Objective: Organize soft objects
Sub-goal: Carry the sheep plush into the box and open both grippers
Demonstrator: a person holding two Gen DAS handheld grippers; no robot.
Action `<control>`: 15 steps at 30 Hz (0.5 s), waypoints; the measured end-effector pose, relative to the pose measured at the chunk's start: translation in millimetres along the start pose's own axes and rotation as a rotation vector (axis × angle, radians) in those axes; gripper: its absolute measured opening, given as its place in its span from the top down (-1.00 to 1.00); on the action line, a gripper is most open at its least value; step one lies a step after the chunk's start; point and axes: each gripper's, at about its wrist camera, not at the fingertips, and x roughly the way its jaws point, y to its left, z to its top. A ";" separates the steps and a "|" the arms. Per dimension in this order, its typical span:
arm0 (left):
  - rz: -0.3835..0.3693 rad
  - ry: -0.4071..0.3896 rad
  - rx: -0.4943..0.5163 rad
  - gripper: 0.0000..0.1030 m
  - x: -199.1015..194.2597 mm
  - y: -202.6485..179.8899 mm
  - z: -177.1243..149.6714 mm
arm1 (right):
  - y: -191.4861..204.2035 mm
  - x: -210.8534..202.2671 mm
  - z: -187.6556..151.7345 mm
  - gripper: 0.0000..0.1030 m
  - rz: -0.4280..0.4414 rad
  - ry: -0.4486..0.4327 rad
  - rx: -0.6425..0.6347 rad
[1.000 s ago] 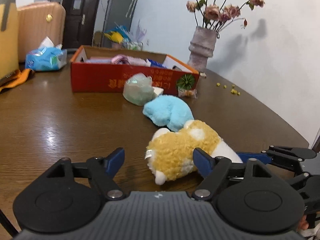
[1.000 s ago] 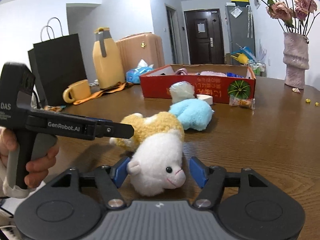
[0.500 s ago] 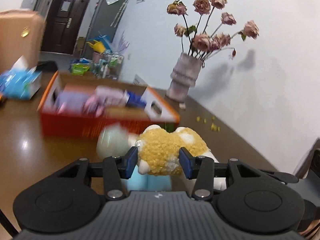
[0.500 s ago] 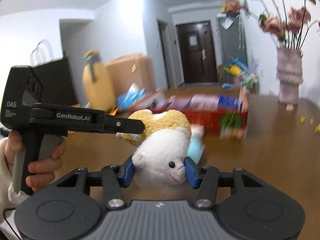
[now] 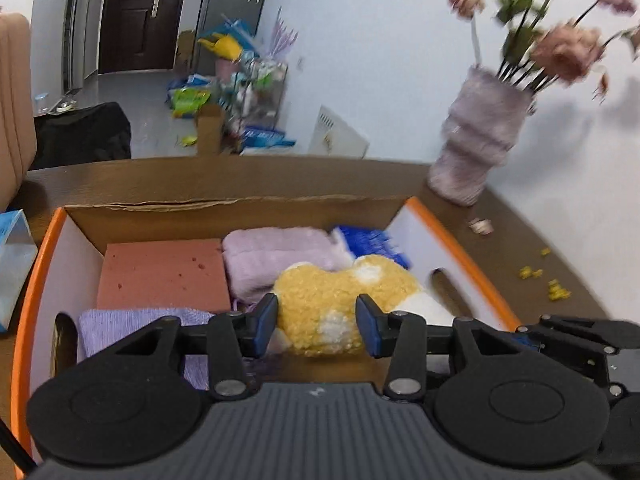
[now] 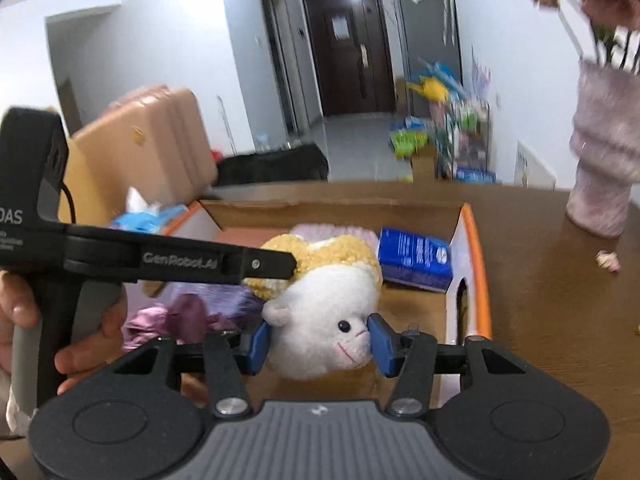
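While both grippers clamp it, the plush sheep (image 6: 320, 312) hangs over the open box (image 5: 456, 236): the left gripper (image 5: 316, 322) squeezes its yellow body, the right gripper (image 6: 318, 342) its white head. Below lie a pink towel (image 5: 276, 256), a red sponge (image 5: 160, 276) and a blue packet (image 6: 416, 260).

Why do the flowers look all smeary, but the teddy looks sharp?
Left wrist view: the flowers and vase are smeared by motion blur, while the plush, pinched in the left gripper, looks fairly sharp. Right wrist view: the same, the vase is streaky, the plush face in the right gripper is crisp. Both views bend at the edges, fisheye style.
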 end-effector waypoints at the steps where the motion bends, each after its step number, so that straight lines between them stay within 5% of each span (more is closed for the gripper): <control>1: 0.013 0.003 0.008 0.15 4.3 1.4 0.1 | 2.9 7.6 -0.3 0.02 -0.011 0.013 -0.010; 7: 0.026 0.010 0.063 -0.03 14.4 -4.2 0.1 | 8.4 39.2 -4.4 -0.09 -0.052 0.092 -0.026; 15: 0.091 -0.029 0.099 -0.14 -23.8 -9.1 3.4 | 1.2 11.5 6.9 -0.25 -0.053 0.056 -0.031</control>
